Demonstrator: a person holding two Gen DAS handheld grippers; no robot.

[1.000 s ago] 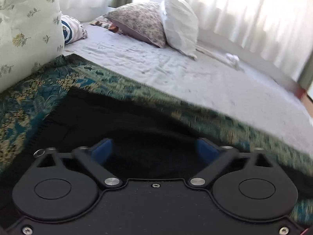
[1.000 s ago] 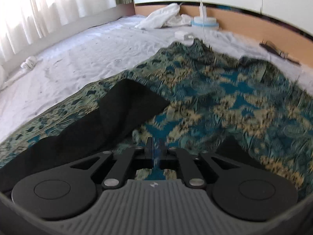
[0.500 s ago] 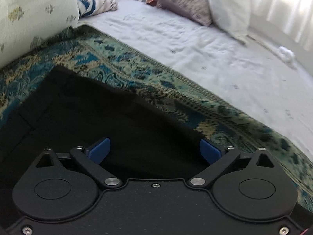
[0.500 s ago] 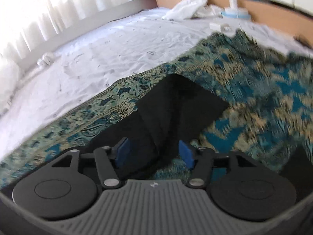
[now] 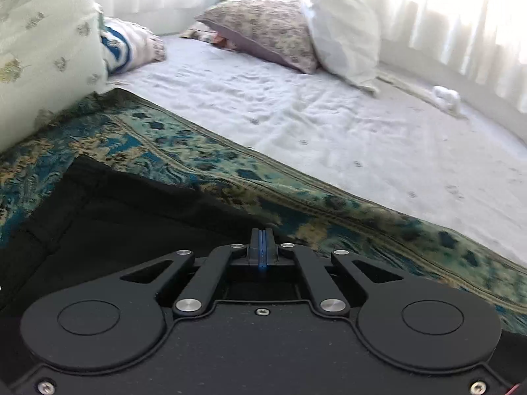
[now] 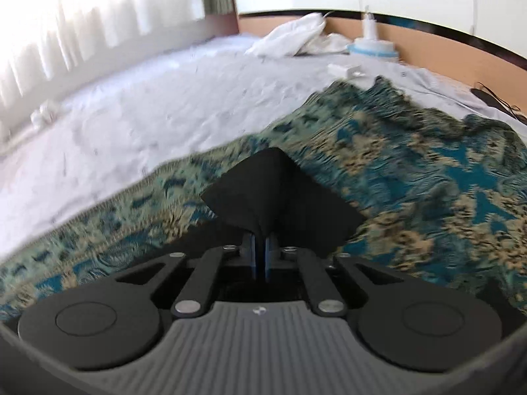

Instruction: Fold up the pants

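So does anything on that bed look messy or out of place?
Mostly the patterned blanket: its far edge is bunched into ridges instead of lying flat. The right gripper pinches the black pants up into a peak, which is part of folding.

My left tongs (image 5: 262, 245) are pressed fully together, the two blue-edged pads meeting flat with no gap, and I cannot tell whether any cloth is caught between them. My right tongs (image 6: 260, 247) are pinched nearly together on a fold of the black pants (image 6: 263, 194), which rises in a peak straight out from the fingertips. Both point forward and low, their linkage arms drawn in toward the middle.
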